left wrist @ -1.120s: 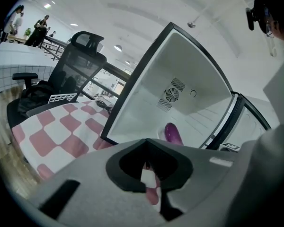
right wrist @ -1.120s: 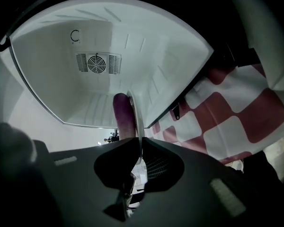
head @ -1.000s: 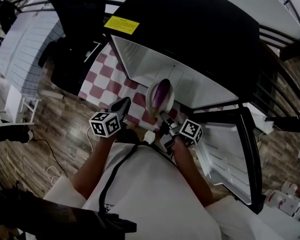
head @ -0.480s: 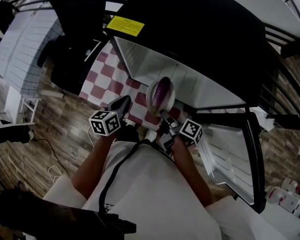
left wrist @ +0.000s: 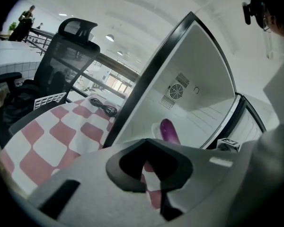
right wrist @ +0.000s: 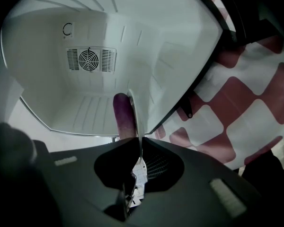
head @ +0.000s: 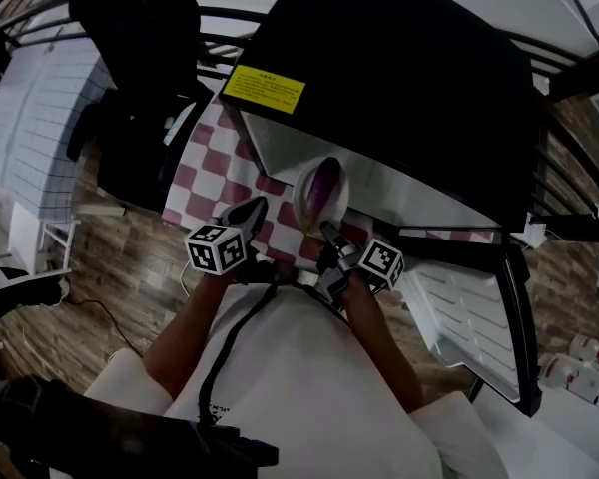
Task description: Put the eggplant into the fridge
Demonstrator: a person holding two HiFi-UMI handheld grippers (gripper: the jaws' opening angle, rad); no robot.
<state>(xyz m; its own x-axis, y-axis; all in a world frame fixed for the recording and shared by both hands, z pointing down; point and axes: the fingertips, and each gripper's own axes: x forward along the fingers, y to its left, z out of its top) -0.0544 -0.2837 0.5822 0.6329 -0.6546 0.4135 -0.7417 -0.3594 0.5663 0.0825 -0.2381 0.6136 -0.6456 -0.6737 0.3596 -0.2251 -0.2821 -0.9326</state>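
Purple eggplant [head: 325, 183] on a white plate [head: 301, 196], before the open fridge [head: 399, 68].

Yellow label [head: 264, 89] print — too small to read.

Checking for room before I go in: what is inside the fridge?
The fridge shows bare white walls, a ribbed floor and a fan vent at the back. The plate with the eggplant, in the right claw, hides part of the floor.
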